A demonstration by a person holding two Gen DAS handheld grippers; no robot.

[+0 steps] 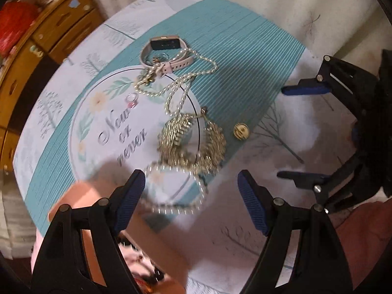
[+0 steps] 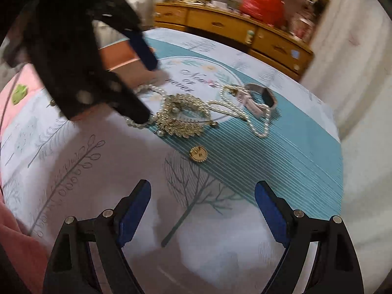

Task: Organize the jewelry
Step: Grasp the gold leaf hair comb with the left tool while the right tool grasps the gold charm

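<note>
Jewelry lies on a teal and white tablecloth (image 1: 245, 56). A gold ornate necklace (image 1: 191, 142) sits mid-table, also in the right wrist view (image 2: 182, 117). A pearl strand (image 1: 186, 80) runs from it to a pink-strapped watch (image 1: 164, 49), seen too in the right wrist view (image 2: 262, 100). A pink ring (image 1: 132, 99) and a round gold brooch (image 1: 241, 131) lie apart. My left gripper (image 1: 191, 193) is open over a pearl loop (image 1: 181, 193) near the pink box (image 1: 117, 223). My right gripper (image 2: 203, 208) is open, empty, short of the brooch (image 2: 198, 154).
A wooden dresser (image 2: 232, 29) with a red bag (image 2: 262, 0) stands beyond the table. White curtains (image 1: 294, 12) hang behind it. The pink box holds some dark small items (image 1: 144, 267). Pink fabric (image 2: 14, 245) lies at the table's near left.
</note>
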